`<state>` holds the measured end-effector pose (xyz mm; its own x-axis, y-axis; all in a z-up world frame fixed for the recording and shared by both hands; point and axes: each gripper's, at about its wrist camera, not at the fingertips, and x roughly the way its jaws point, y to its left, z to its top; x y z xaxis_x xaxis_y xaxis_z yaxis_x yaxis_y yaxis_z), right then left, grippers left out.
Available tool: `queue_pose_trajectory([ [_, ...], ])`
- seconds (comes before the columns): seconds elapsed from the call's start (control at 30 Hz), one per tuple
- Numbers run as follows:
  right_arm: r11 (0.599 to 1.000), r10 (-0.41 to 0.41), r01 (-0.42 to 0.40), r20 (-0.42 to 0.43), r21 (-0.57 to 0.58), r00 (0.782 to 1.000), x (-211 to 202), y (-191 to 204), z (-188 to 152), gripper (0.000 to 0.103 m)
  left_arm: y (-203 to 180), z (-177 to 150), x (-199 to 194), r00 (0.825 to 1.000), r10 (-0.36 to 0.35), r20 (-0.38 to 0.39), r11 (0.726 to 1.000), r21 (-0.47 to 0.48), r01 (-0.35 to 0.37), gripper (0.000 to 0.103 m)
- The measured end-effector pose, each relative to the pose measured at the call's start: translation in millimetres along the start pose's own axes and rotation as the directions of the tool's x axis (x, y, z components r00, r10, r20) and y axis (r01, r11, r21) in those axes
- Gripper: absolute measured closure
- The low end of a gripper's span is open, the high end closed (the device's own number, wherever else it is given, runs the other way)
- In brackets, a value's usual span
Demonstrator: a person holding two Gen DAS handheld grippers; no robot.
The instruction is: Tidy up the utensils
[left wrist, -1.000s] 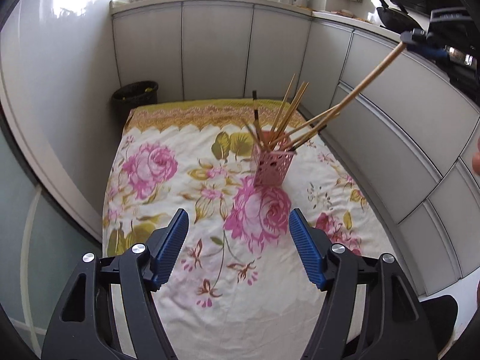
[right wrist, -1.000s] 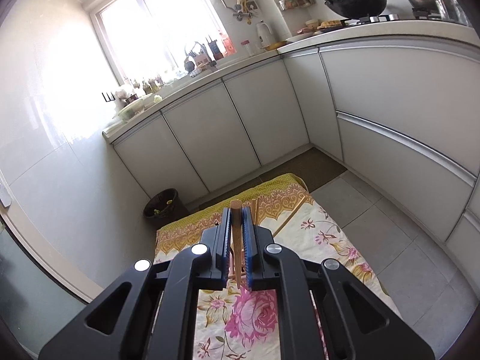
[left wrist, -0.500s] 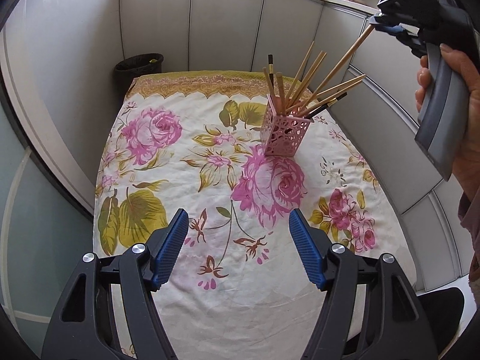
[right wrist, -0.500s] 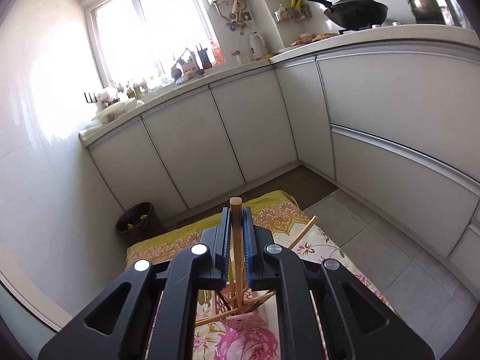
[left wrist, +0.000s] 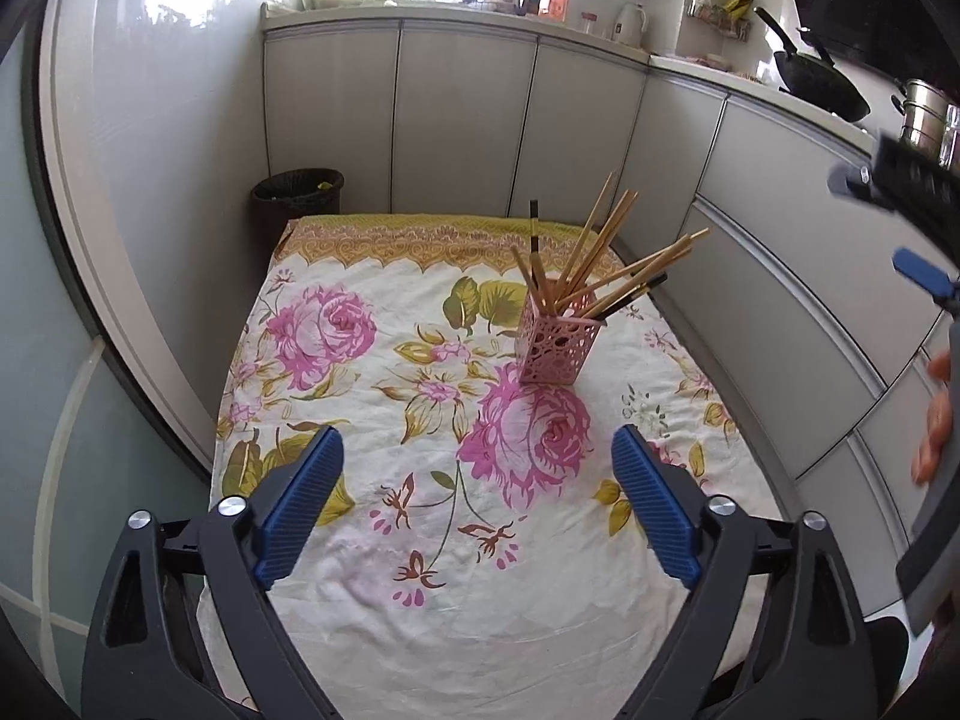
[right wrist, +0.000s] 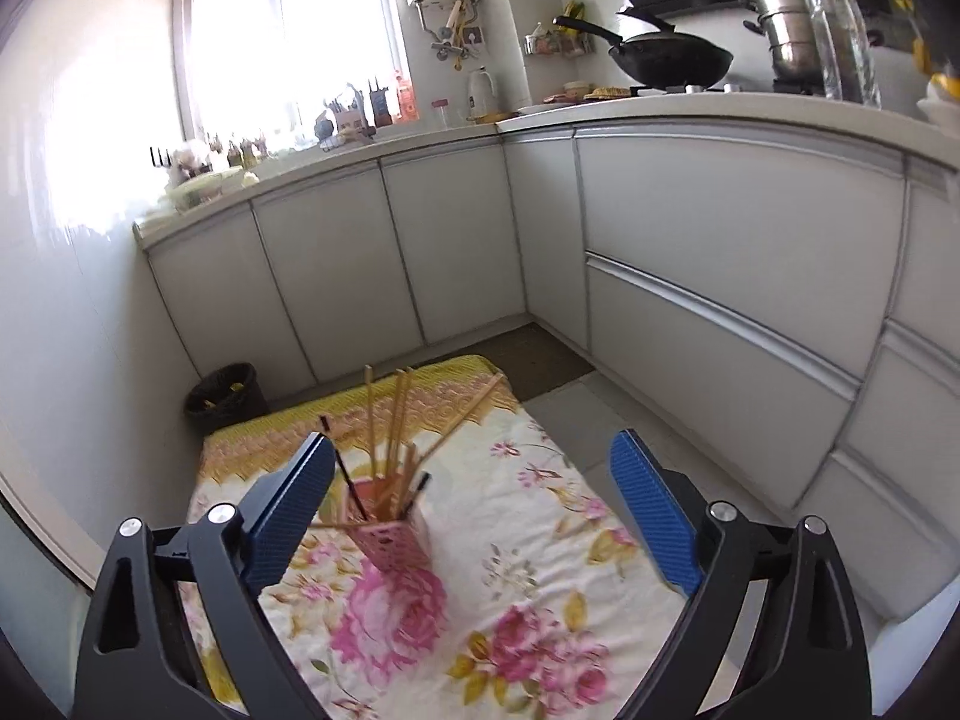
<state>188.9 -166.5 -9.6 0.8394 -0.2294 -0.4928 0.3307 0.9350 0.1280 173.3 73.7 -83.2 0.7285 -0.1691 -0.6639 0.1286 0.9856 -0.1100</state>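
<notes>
A pink perforated holder (left wrist: 558,345) (right wrist: 393,543) stands on the floral cloth (left wrist: 360,540), filled with several wooden and dark chopsticks (left wrist: 606,267) (right wrist: 396,420) that fan out. My left gripper (left wrist: 477,483) hovers over the cloth's near half, its jaws opening wide with nothing between them. My right gripper (right wrist: 471,501) is above and in front of the holder, its jaws opening too and empty. In the left wrist view the right gripper (left wrist: 882,222) shows at the right edge, held by a hand (left wrist: 933,420).
A low table under the floral cloth (right wrist: 528,570) sits in a kitchen corner. White cabinets (left wrist: 462,120) run behind and to the right. A dark waste bin (left wrist: 297,198) (right wrist: 225,396) stands beyond the table's far left corner. A wok (right wrist: 666,57) and pots are on the counter.
My right gripper let go of the wooden chopstick, which now rests in the holder, and its jaws sprang wide. My left gripper's jaws widened as well.
</notes>
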Motion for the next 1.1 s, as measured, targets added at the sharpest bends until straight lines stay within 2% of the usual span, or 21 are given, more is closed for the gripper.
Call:
queue_pose_trajectory([
  [0.03, 1.000, -0.014, 0.014, 0.000, -0.023, 1.000, -9.8, -3.6, -7.8, 0.009, -4.1, 1.7, -8.0, 1.000, 0.009, 0.023, 1.000, 0.003, -0.009, 0.007],
  [0.07, 0.998, -0.035, 0.035, -0.003, -0.047, 0.999, -19.7, -7.3, -16.6, 0.007, -8.4, 2.9, -16.1, 0.999, 0.014, 0.045, 1.000, 0.009, -0.014, 0.007],
  [0.2, 0.984, -0.112, 0.108, -0.019, -0.145, 0.994, -55.6, -18.9, -55.0, 0.007, -25.2, 4.3, -43.7, 0.994, 0.045, 0.098, 0.998, 0.042, -0.049, 0.007],
  [0.33, 0.958, -0.172, 0.160, -0.033, -0.239, 0.984, -85.0, -22.6, -79.9, 0.007, -36.8, 3.4, -74.5, 0.986, 0.054, 0.155, 0.998, 0.005, -0.055, 0.007],
  [0.5, 0.976, -0.155, 0.152, -0.009, -0.158, 0.988, -122.8, -34.4, -80.2, 0.007, -50.2, 0.3, -120.6, 0.964, 0.107, 0.245, 0.994, -0.057, -0.096, 0.007],
  [0.63, 0.992, -0.114, 0.115, 0.009, -0.056, 0.993, -146.1, -47.8, -68.9, 0.007, -64.4, -8.5, -153.6, 0.944, 0.146, 0.295, 0.989, -0.053, -0.137, 0.007],
  [0.77, 0.994, -0.097, 0.100, 0.055, -0.046, 0.994, -169.7, -47.9, -64.5, 0.007, -72.5, -12.9, -174.3, 0.936, 0.156, 0.316, 0.988, -0.039, -0.151, 0.007],
  [0.9, 0.996, -0.085, 0.088, 0.096, -0.028, 0.992, -188.0, -51.7, -60.2, 0.007, -78.5, -15.3, -190.9, 0.918, 0.184, 0.352, 0.982, -0.035, -0.184, 0.007],
  [0.97, 0.997, -0.079, 0.081, 0.100, -0.017, 0.992, -193.5, -54.4, -59.1, 0.007, -80.6, -16.3, -196.9, 0.915, 0.188, 0.358, 0.981, -0.032, -0.190, 0.007],
  [1.1, 0.997, -0.074, 0.075, 0.096, -0.006, 0.993, -200.2, -58.7, -60.3, 0.007, -81.3, -17.7, -201.4, 0.919, 0.171, 0.356, 0.985, -0.030, -0.172, 0.007],
])
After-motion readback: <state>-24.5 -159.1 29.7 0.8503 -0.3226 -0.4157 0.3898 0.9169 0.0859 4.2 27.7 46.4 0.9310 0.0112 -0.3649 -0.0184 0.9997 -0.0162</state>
